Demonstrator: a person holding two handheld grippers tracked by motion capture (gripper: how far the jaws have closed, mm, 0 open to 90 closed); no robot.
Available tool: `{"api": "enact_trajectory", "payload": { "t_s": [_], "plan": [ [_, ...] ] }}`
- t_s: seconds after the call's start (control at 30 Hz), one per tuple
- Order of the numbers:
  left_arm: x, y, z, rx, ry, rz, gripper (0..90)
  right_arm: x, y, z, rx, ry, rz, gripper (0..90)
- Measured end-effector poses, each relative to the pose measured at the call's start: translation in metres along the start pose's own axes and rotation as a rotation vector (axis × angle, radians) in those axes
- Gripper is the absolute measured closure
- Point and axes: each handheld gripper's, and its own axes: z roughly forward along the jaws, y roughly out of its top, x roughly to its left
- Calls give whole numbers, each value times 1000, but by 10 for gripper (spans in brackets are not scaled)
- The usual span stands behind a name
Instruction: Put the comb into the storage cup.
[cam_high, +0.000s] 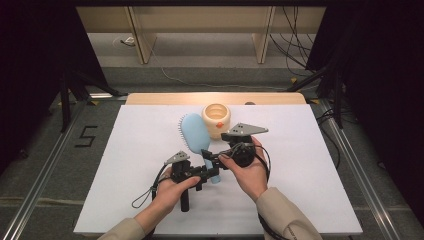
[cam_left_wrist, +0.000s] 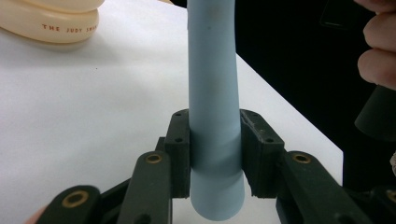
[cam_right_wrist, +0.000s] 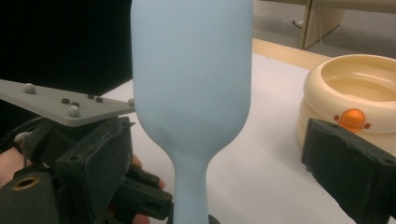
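Jaws of left gripper (cam_left_wrist: 215, 154) clamp hairbrush (cam_high: 196, 135) handle; right gripper (cam_right_wrist: 219, 186) wide; brush head points away.

Red letters "THE JUDY SW…", cut off, run along the cream bowl (cam_left_wrist: 51, 23) up-left of the left claw (cam_left_wrist: 215, 149); a black "5" (cam_high: 86, 136) marks the floor.

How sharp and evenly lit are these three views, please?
High view: bright table, dark surroundings, soft overall. Left gripper view: hairbrush handle crisp between the left gripper pads, cream bowl slightly soft. Right gripper view: brush back smooth, no harsh glare, near jaws blurred.
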Motion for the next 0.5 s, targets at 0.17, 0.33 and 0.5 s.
{"api": "enact_trajectory", "payload": {
  "t_s": [0.17, 0.33, 0.5],
  "plan": [
    [0, 0, 0, 1, 1, 2, 657, 1, 3, -2, -12, -4, -4, 91],
    [1, 0, 0, 1, 2, 4, 658, -1, 9, -7, -33, -13, -8, 86],
    [0, 0, 0, 5, 0, 6, 658, -2, 13, -11, -48, -20, -7, 86]
  ]
}}
